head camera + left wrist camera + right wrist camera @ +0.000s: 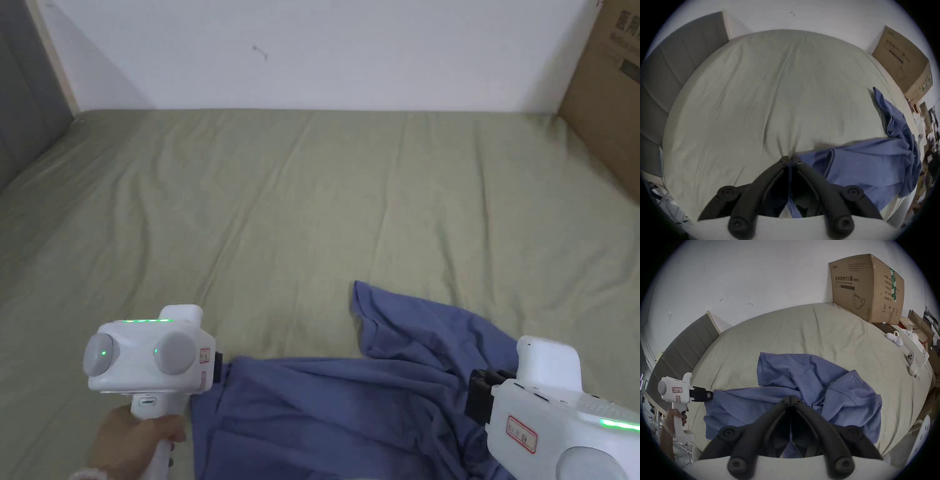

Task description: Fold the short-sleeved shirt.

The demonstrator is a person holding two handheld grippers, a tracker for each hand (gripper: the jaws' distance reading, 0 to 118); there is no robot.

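My left tongs (791, 162) pinch one edge of the blue short-sleeved shirt (802, 386), crumpled at the near side of the bed (300, 206), while my right tongs (790, 400) seem pressed together on another fold, though the cloth between them barely shows.

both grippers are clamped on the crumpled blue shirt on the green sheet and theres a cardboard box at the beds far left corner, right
Nearly: the brown cardboard box stands at the far right corner, as the head view shows. Both the left gripper and right gripper are shut on the crumpled blue short-sleeved shirt on the green bedsheet.
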